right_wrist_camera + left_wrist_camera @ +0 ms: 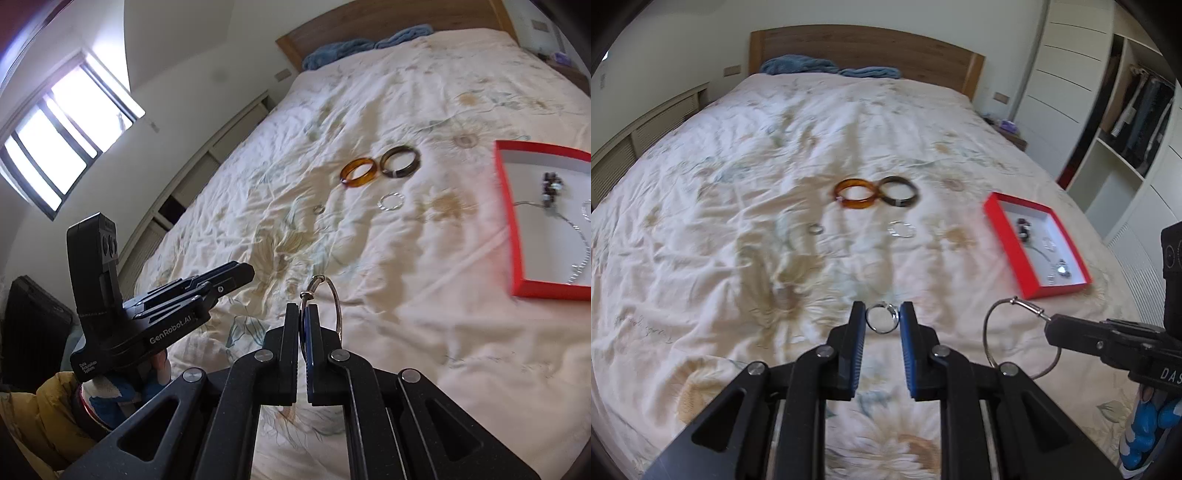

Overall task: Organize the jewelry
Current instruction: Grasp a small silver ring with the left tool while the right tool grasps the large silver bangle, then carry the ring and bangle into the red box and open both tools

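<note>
My left gripper (882, 314) is shut on a small silver ring (882, 318), held upright between its blue pads above the bedspread. To its right, my right gripper (1049, 325) is shut on a thin wire hoop (988, 332) by its clasp; in the right wrist view that right gripper (303, 308) pinches the hoop (338, 302) edge-on. An amber bangle (855, 193) and a dark bangle (898, 191) lie touching on the bed. In front of them lie a small ring (815, 229) and a thin silver hoop (901, 229). The red box (1004, 236) holds several pieces.
A wrinkled floral bedspread (738, 221) covers the bed, with a wooden headboard (864, 44) and blue cloth (798, 65) at the far end. White wardrobes (1067, 74) stand to the right. A window (62, 129) is on the left wall. A gloved hand (110, 395) holds the left gripper.
</note>
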Available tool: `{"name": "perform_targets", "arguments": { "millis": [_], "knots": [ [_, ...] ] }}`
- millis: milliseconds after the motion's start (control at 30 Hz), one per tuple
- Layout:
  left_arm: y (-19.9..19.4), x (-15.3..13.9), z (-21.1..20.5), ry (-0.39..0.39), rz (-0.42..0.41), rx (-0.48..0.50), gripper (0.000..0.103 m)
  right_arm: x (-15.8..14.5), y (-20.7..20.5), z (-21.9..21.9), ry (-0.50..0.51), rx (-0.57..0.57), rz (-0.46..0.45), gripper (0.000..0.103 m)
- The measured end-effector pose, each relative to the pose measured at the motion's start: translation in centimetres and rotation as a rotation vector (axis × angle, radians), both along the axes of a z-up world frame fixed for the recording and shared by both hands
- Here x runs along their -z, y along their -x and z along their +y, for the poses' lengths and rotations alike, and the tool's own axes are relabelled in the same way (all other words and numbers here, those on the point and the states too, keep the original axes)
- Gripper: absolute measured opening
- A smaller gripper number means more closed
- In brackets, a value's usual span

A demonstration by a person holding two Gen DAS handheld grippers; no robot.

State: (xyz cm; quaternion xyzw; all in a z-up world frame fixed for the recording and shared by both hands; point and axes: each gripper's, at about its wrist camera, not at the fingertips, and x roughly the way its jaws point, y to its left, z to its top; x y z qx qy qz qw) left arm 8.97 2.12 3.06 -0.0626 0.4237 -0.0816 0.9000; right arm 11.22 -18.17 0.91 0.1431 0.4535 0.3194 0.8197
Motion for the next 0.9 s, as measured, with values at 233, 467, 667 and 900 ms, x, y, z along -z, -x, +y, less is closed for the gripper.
{"name": "perform_targets", "arguments": {
  "millis": [233,467,667,900],
  "knots": [
    [-0.5,-0.5,-4.8,0.026,0.009,0.087,0.017,-1.0,0.9,-4.7,-0.007,0.087,-0.015,0.003],
    [-3.8,-1.0,-12.1,0.051,0.010,0.212,0.017,-2.2,-0.8,-11.2,0.015,0.201,-0.038,0.003],
    [-7.6,-0.5,-18.9,0.050,0.016,0.313,0.017,-2.3,-4.4,-17.5,0.025,0.315,-0.055,0.003],
    [-12.0,2.3,-24.5,0.029,0.053,0.378,0.017,-0.3,-9.8,-21.8,0.036,0.389,-0.040,0.003]
  ]
}}
